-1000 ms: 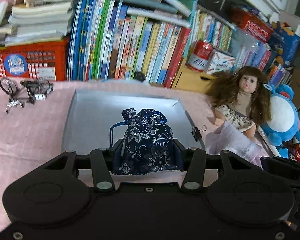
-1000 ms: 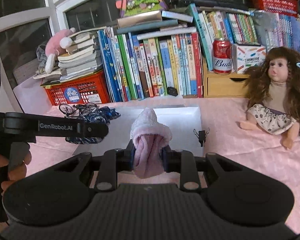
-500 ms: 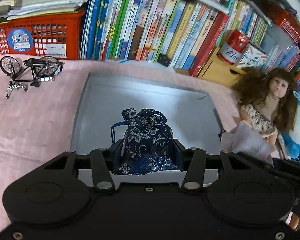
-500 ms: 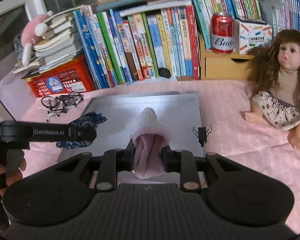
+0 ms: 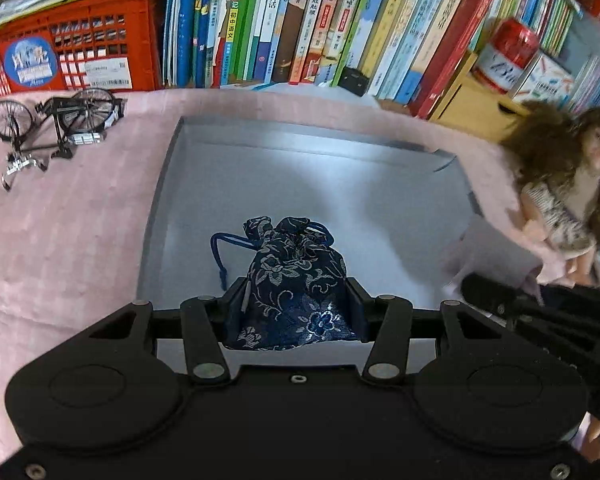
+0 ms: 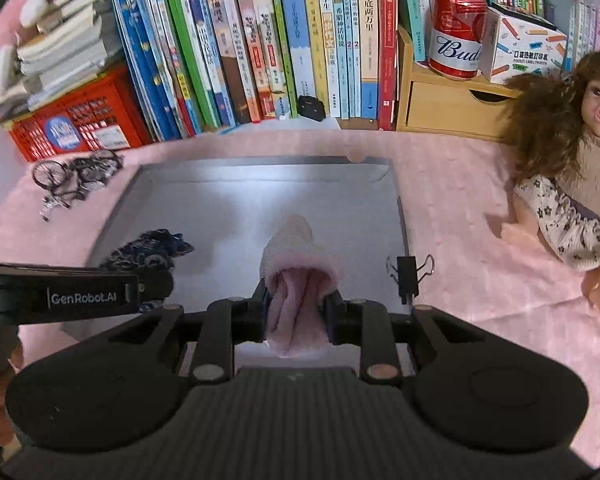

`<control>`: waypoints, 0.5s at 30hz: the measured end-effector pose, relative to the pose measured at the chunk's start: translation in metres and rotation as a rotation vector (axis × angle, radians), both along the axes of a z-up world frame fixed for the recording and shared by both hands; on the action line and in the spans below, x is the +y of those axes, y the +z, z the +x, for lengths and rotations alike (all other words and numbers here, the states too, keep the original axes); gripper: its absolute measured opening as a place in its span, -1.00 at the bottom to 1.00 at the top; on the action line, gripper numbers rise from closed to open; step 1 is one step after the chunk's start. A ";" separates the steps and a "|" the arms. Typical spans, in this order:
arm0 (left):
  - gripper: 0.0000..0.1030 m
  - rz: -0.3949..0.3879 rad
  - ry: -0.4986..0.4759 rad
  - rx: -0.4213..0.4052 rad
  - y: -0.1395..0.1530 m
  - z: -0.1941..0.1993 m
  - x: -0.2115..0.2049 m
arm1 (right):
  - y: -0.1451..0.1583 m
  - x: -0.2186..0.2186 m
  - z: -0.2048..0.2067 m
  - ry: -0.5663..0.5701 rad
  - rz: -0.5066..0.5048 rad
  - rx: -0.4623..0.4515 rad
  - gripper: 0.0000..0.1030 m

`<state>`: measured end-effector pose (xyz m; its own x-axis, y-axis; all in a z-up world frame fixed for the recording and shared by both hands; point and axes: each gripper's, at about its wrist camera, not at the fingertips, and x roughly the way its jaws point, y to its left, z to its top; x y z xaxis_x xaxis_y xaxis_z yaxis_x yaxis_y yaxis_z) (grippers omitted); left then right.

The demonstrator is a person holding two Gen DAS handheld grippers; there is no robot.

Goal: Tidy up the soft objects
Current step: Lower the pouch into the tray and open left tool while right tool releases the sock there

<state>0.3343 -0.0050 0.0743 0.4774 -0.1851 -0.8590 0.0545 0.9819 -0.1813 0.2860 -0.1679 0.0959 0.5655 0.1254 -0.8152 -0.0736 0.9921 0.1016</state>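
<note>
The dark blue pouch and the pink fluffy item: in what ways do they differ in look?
The blue pouch is dark brocade with a pale flower pattern; the pink fluffy item is plain, pale and fuzzy. The pouch has a gathered top with a blue cord; the pink item shows soft folds and no cord. The left gripper holds the pouch, the right gripper the pink item. Both are over the grey tray.

You're in a home, likely a child's study corner: children's books packed along the back edge of a pink-covered table, a doll at its right edge.
</note>
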 end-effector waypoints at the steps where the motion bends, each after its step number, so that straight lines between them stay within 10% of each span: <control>1: -0.07 0.010 -0.001 0.005 -0.002 0.002 -0.002 | -0.003 0.000 0.002 0.001 -0.006 0.005 -0.40; 15: -0.07 0.059 0.013 0.043 -0.026 0.018 -0.007 | -0.028 0.006 0.017 0.022 -0.011 0.084 -0.38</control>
